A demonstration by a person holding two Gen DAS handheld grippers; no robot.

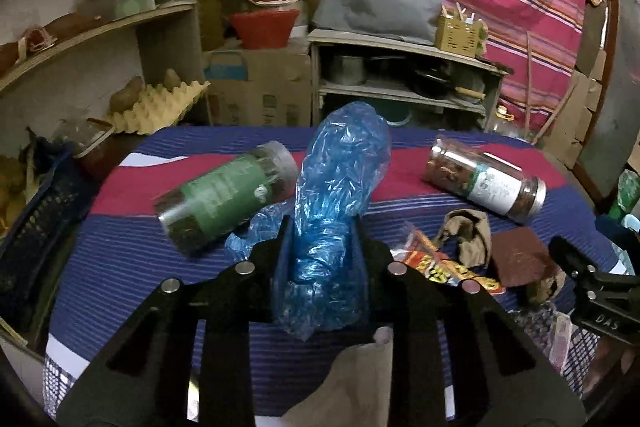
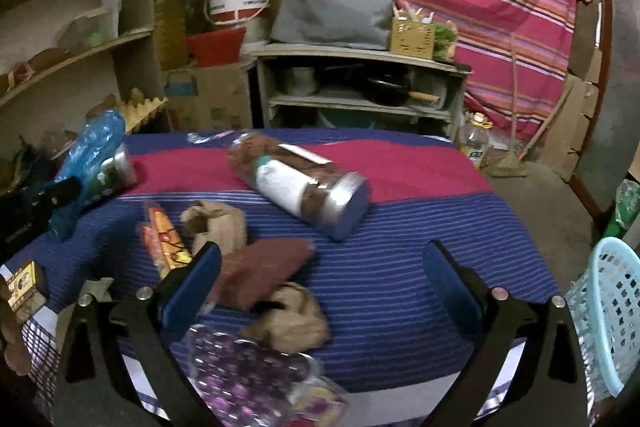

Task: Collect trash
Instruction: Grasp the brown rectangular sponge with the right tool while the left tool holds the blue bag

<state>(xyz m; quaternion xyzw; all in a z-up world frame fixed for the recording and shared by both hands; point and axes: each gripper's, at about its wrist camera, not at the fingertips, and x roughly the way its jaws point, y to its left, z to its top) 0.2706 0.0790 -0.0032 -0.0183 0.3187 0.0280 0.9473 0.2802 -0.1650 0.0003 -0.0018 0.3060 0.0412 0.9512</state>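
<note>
My left gripper (image 1: 322,243) is shut on a crumpled blue plastic bag (image 1: 340,163), which stands up from between its fingers above the striped tablecloth (image 1: 140,267). The right wrist view shows the same bag (image 2: 92,143) at the far left. My right gripper (image 2: 323,249) is open over the cloth, pressing on nothing. A brown scouring pad (image 2: 264,271) and crumpled brown paper (image 2: 292,319) lie by its left finger (image 2: 196,279). An orange snack wrapper (image 2: 168,243), another paper wad (image 2: 216,223) and a clear purple-patterned wrapper (image 2: 248,367) lie nearby.
Two jars lie on their sides: a green-labelled one (image 1: 224,199) and a white-labelled one (image 2: 300,187). A light blue basket (image 2: 612,319) stands off the table's right edge. A small box (image 2: 24,291) sits at the left corner. Shelves and cartons crowd the far side.
</note>
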